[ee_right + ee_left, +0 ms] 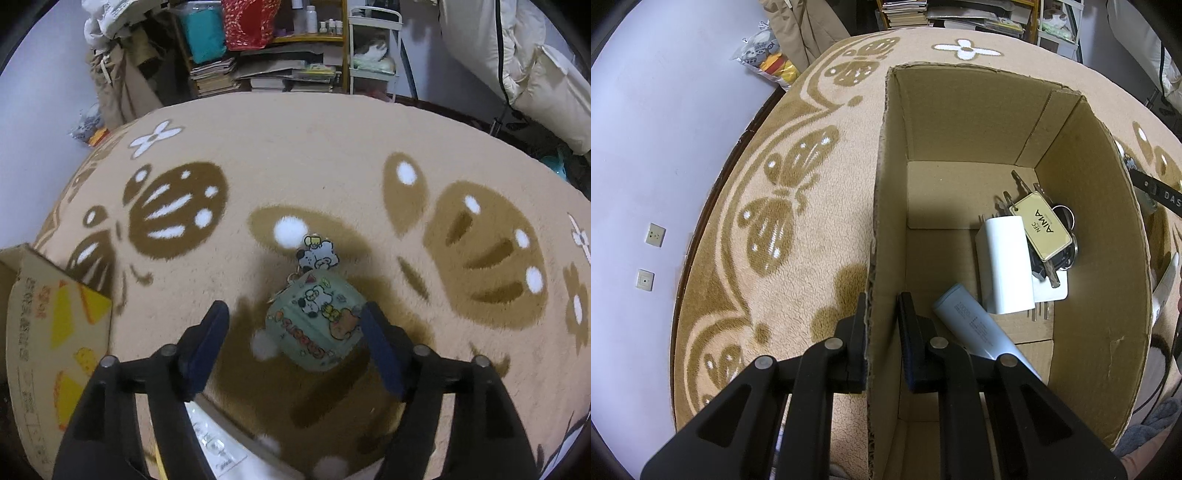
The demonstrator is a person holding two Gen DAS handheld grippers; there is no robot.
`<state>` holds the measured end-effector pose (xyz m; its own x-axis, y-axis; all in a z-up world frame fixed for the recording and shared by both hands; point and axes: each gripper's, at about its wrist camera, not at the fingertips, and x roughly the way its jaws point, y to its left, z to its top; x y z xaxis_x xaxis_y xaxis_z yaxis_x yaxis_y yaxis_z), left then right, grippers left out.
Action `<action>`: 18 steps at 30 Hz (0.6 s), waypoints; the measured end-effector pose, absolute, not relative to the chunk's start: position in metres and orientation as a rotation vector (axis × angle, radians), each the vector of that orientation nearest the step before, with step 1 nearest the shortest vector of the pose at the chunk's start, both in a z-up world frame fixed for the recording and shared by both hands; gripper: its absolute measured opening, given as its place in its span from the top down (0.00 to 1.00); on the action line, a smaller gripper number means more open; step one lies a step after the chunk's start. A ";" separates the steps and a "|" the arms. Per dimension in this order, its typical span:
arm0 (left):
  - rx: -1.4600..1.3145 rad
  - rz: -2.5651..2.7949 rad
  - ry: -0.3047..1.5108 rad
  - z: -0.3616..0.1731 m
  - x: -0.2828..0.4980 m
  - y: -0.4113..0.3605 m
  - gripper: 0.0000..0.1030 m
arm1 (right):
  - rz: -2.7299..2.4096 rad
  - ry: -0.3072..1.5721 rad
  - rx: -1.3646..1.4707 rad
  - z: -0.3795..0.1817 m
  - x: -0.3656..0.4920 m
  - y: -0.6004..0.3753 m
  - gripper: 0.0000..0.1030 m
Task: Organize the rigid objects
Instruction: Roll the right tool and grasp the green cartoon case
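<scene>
Cardboard box (1089, 240) wall pinched in your left claw (882, 325) holds charger (1004, 266), keys (1043, 225), power bank (979, 325); your right claw (295, 332) gapes around the remaining green case (314, 321).

the left wrist view is aimed steeply down, close over the cardboard box (960, 184). the right wrist view is aimed down and forward, near the blanket (332, 147). box (37, 314), blanket (775, 184) and bookshelves are shared.

Butterfly-pattern rug (332, 155); stacked books (218, 79); wall sockets (655, 234).
</scene>
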<state>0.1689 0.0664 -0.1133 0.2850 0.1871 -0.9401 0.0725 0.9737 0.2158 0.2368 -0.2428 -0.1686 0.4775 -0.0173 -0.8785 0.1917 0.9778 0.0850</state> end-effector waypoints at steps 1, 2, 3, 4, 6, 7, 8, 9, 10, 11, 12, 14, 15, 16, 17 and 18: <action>0.234 0.078 1.283 -0.113 0.169 0.066 0.86 | -0.131 1.066 0.169 -0.169 0.238 -0.242 0.20; 0.233 0.077 1.283 -0.113 0.169 0.066 0.86 | -0.138 1.071 0.149 -0.171 0.240 -0.241 0.20; 0.232 0.077 1.283 -0.113 0.169 0.066 0.86 | -0.146 1.077 0.130 -0.172 0.242 -0.241 0.20; 0.229 0.076 1.283 -0.113 0.169 0.067 0.86 | -0.160 1.085 0.115 -0.173 0.244 -0.242 0.20; 0.226 0.075 1.284 -0.113 0.169 0.067 0.86 | -0.166 1.105 0.137 -0.177 0.247 -0.247 0.20; 0.227 0.075 1.284 -0.113 0.169 0.067 0.86 | -0.169 1.105 0.153 -0.178 0.246 -0.251 0.20; 0.227 0.076 1.284 -0.113 0.169 0.067 0.86 | -0.175 1.106 0.166 -0.179 0.246 -0.254 0.20; 0.229 0.076 1.284 -0.113 0.169 0.067 0.86 | -0.176 1.109 0.174 -0.180 0.245 -0.258 0.20; 0.230 0.076 1.284 -0.113 0.169 0.067 0.86 | -0.177 1.113 0.182 -0.182 0.245 -0.260 0.20; 0.230 0.077 1.284 -0.113 0.170 0.067 0.86 | -0.175 1.115 0.192 -0.184 0.244 -0.262 0.20; 0.229 0.076 1.284 -0.113 0.170 0.067 0.86 | -0.169 1.115 0.202 -0.186 0.243 -0.262 0.21; 0.229 0.077 1.284 -0.113 0.169 0.067 0.86 | -0.168 1.120 0.210 -0.191 0.241 -0.262 0.26; 0.229 0.076 1.284 -0.113 0.169 0.067 0.86 | -0.172 1.121 0.206 -0.192 0.241 -0.261 0.30; 0.230 0.076 1.284 -0.113 0.170 0.067 0.86 | -0.173 1.118 0.199 -0.192 0.240 -0.259 0.35; 0.230 0.077 1.284 -0.113 0.170 0.067 0.86 | -0.171 1.112 0.190 -0.191 0.239 -0.256 0.35; 0.229 0.076 1.284 -0.113 0.169 0.067 0.86 | -0.176 1.108 0.174 -0.190 0.239 -0.253 0.35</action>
